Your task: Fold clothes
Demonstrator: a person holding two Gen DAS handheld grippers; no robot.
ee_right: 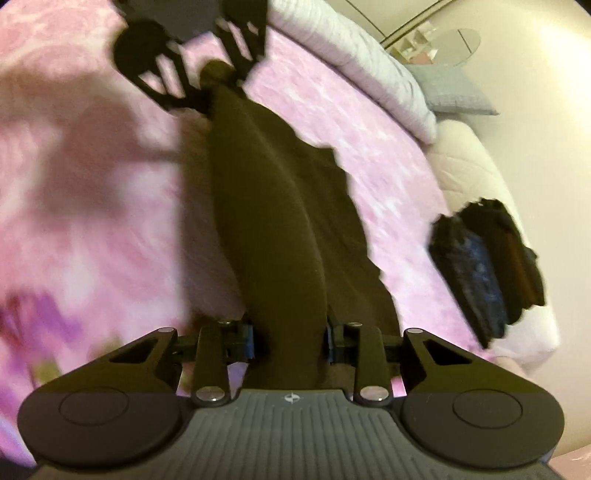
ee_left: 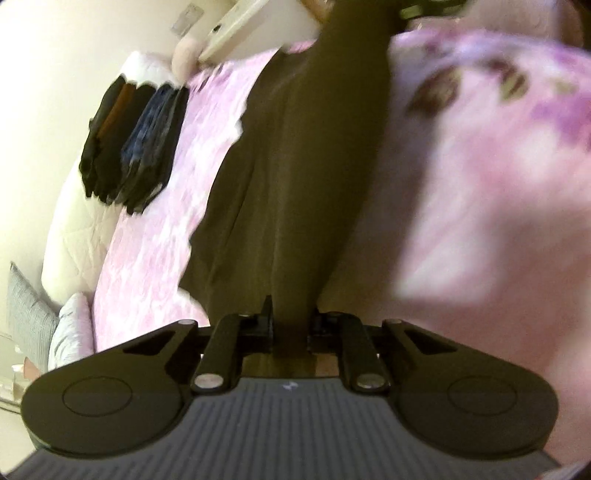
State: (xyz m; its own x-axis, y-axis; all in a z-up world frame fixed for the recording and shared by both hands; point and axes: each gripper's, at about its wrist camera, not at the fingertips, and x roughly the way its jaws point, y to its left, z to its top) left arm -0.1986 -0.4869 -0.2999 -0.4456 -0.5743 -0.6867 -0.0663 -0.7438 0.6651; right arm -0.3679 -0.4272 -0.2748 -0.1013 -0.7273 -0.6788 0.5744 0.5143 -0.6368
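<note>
A dark brown garment (ee_left: pixel 295 177) is stretched in the air above a pink bedspread (ee_left: pixel 155 236), held at both ends. My left gripper (ee_left: pixel 291 328) is shut on one end of it. My right gripper (ee_right: pixel 291 336) is shut on the other end of the garment (ee_right: pixel 273 229). In the right wrist view the left gripper (ee_right: pixel 218 79) shows at the top, clamped on the far end. In the left wrist view the right gripper (ee_left: pixel 428 9) shows only partly at the top edge. The views are motion-blurred.
A stack of folded dark clothes (ee_left: pixel 133 144) lies near the bed's edge, also in the right wrist view (ee_right: pixel 487 269). White quilted bedding (ee_right: pixel 369 70) and a grey pillow (ee_right: pixel 454 92) lie at the bed's end. A wall borders the bed.
</note>
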